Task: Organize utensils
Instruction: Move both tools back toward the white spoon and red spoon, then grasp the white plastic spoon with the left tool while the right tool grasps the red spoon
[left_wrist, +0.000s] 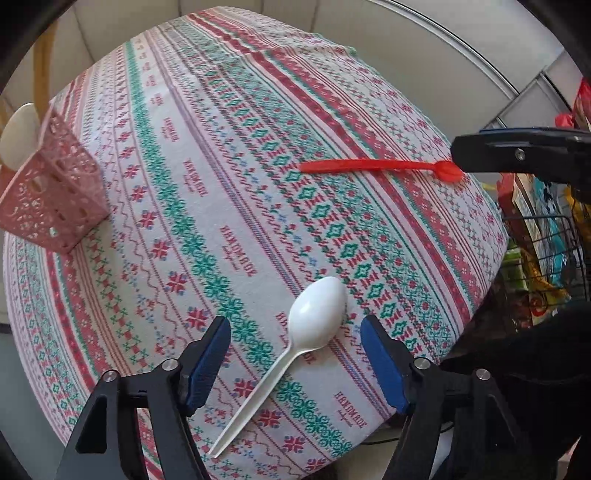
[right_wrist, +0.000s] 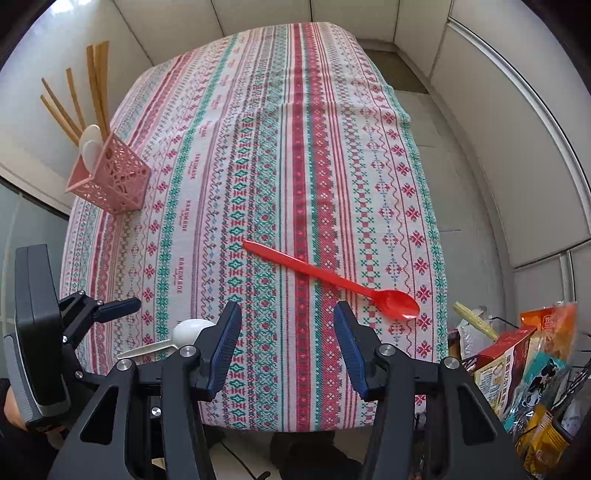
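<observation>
Left hand-held gripper (left_wrist: 295, 363) of mine is spread astride the white spoon (left_wrist: 288, 347) on the tabletop (left_wrist: 207, 155); right hand-held gripper (right_wrist: 288, 347) spread, pinching nothing, red spoon (right_wrist: 332, 280) at one o'clock; pink basket (right_wrist: 110, 177) at ten holds white spoons and wooden chopsticks (right_wrist: 92, 92), which only the right view shows; the cloth reads "HANDMADE".

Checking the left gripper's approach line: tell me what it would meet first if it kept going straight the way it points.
Probably the white plastic spoon lying on the patterned tablecloth. It sits between the left gripper's open jaws, untouched; depth is hard to judge.
</observation>
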